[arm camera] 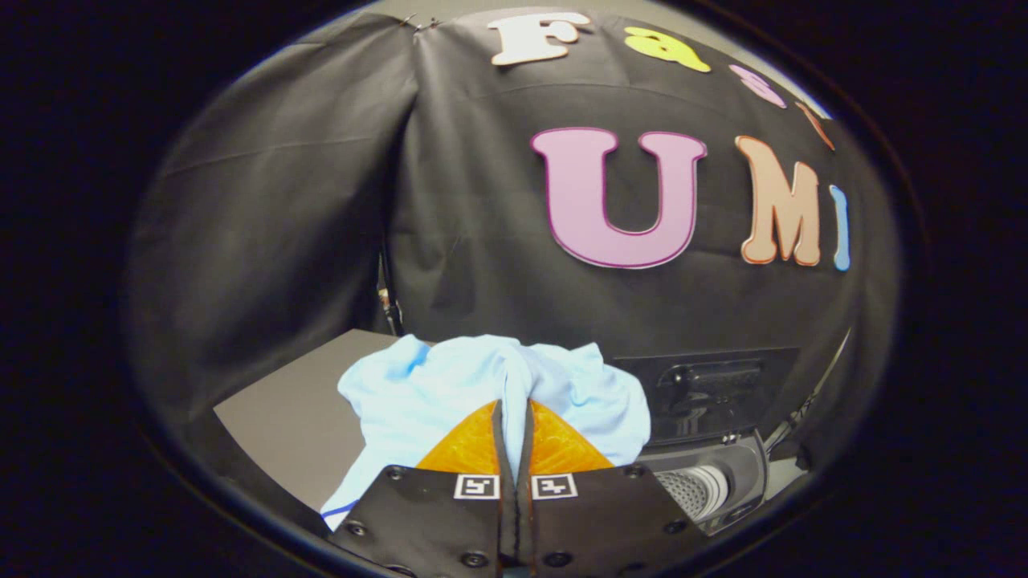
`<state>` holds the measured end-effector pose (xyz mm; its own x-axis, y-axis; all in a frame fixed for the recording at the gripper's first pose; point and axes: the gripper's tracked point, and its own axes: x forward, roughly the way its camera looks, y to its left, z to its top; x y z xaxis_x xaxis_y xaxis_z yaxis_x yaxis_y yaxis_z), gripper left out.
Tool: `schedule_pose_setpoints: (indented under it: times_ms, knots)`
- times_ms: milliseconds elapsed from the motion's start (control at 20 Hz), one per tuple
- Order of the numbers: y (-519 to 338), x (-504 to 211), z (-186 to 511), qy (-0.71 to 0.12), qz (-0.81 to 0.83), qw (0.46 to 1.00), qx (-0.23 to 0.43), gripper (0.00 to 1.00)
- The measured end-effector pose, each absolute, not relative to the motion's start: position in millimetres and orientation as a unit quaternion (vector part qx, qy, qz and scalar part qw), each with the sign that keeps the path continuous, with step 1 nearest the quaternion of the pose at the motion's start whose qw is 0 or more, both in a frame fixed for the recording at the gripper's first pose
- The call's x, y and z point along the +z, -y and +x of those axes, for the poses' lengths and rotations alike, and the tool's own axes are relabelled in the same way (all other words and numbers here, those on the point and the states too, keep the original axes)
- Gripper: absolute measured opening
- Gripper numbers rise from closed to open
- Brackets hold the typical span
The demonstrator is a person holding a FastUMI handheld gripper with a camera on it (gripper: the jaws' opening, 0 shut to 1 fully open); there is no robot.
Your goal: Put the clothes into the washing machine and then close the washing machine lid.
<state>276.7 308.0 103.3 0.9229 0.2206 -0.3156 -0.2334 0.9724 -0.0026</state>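
With its two orange fingers (474,445) pressed almost together, the hand-held gripper (514,409) pinches a fold of the light blue garment (450,385), which bunches up just ahead of the fingertips and drapes down on both sides, a dark blue trim line showing at its lower left corner. Grey desk (281,417) surface sits behind and left of the cloth; the washing machine (707,474), lid raised and perforated drum visible, is off to the right, clear of the cloth.
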Motion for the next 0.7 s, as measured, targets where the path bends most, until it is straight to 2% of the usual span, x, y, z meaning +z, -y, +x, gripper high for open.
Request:
schedule_pose_setpoints:
  times_ms: [450, 700]
  knots:
    - [-206.6, 103.4, 289.7, -0.115, -0.017, 0.991, 0.063, 0.0]
    - [-149.4, 79.7, 297.6, -0.09, -0.006, 0.996, 0.019, 0.01]
